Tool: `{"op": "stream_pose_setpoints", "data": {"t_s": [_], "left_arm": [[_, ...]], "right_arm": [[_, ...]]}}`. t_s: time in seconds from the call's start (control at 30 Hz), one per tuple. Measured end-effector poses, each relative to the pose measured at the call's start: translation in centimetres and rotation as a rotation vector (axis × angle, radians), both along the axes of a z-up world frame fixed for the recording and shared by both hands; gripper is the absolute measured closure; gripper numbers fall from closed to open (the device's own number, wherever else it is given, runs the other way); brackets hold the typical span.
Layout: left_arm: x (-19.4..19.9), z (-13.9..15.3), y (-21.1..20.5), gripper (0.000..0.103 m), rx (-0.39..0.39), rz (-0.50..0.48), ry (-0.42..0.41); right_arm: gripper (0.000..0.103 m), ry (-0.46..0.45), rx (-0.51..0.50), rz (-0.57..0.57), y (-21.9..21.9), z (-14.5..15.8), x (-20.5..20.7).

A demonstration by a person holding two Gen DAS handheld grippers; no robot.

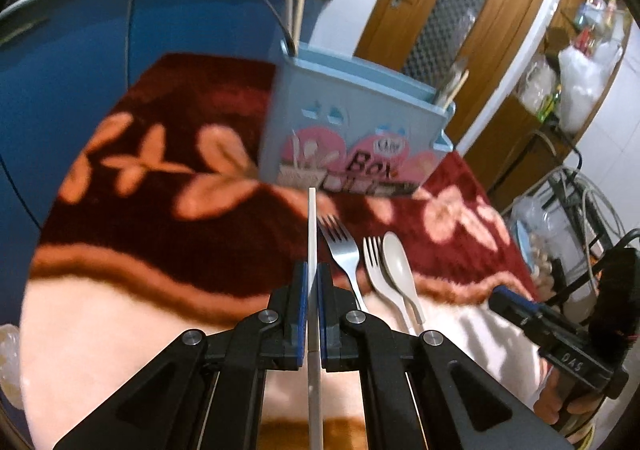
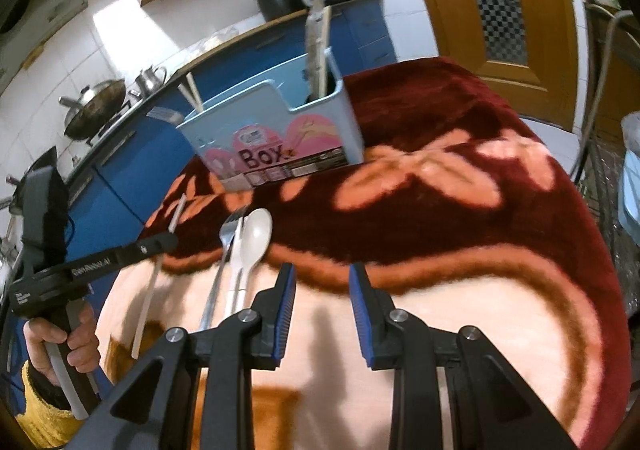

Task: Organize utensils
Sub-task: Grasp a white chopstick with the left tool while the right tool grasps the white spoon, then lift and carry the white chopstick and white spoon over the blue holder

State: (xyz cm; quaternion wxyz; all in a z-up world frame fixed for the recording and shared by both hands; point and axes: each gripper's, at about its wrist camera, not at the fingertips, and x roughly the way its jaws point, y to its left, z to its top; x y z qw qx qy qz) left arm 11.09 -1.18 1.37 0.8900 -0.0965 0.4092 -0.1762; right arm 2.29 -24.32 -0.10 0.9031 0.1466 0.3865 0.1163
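**Meanwhile, White Stick Pinched in Left Gripper Above the Blanket**

Meanwhile the left gripper (image 1: 313, 276) had its blue-padded jaws closed tight on a long, thin white plastic stick (image 1: 312, 226), probably a chopstick or a utensil handle seen edge-on; which one could not be told. The stick ran straight out between the pads, its tip pointing toward the pale blue plastic utensil box (image 1: 352, 129) printed with pink flowers and the word "Box". That box stood upright on the dark red floral blanket (image 1: 160, 185), with wooden chopsticks (image 2: 195, 91) poking from its end compartments.

On the blanket, just right of the left gripper, lay a stainless steel fork (image 1: 343, 250), a cream plastic fork (image 1: 376, 262) and a cream plastic spoon (image 1: 397, 254), side by side with heads toward the box.

The right gripper (image 2: 322, 282) hovered over the pale edge of the blanket, jaws partly apart with nothing between them. A hand (image 2: 60, 342) in a yellow cuff gripped the left tool's handle.
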Motion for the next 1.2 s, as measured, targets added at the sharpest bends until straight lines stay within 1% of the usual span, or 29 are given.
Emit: {"op": "stream_pose_setpoints", "data": {"t_s": [0.13,0.23,0.37,0.53,0.7,0.77,0.9,0.93,0.97,1.03,1.1,1.2], "left_arm": [[-0.7,0.9,1.0,0.099,-0.009,0.033,-0.077],[-1.1,1.2,1.7,0.099,-0.004,0.048,-0.114],[-1.4,1.3,2.7,0.099,-0.021,0.054,-0.125],[-1.7,1.3,3.6,0.099,-0.035,0.065,-0.139],[-1.8,1.2,4.1,0.099,-0.049,0.074,-0.146],[-1.8,1.2,4.2,0.099,-0.054,0.075,-0.148],[-2.1,1.4,4.1,0.099,-0.059,0.062,-0.175],[-2.1,1.5,4.0,0.099,-0.063,0.057,-0.181],[-2.2,1.6,3.9,0.099,-0.065,0.054,-0.186],[-2.2,1.9,3.7,0.099,-0.065,0.044,-0.198],[-2.2,2.3,3.3,0.099,-0.065,0.032,-0.217],[-2.2,2.9,2.8,0.099,-0.06,0.017,-0.258]], "right_arm": [[0.073,0.029,-0.032,0.053,1.7,0.1,0.8],[0.073,0.061,-0.05,0.096,3.0,0.0,1.4],[0.073,0.141,-0.01,0.143,3.9,-0.6,2.8],[0.073,0.225,-0.033,0.176,5.2,-1.4,4.3],[0.078,0.277,-0.053,0.199,6.0,-2.0,5.4],[0.081,0.285,-0.074,0.206,6.2,-2.1,5.8],[0.083,0.295,-0.095,0.229,6.4,-2.3,6.4],[0.085,0.296,-0.095,0.235,6.4,-2.3,6.6],[0.089,0.298,-0.091,0.238,6.3,-2.3,6.7],[0.092,0.294,-0.073,0.24,5.9,-2.2,6.9],[0.095,0.272,-0.046,0.24,5.4,-2.0,6.6],[0.095,0.209,-0.013,0.229,4.7,-1.2,6.0]]}}
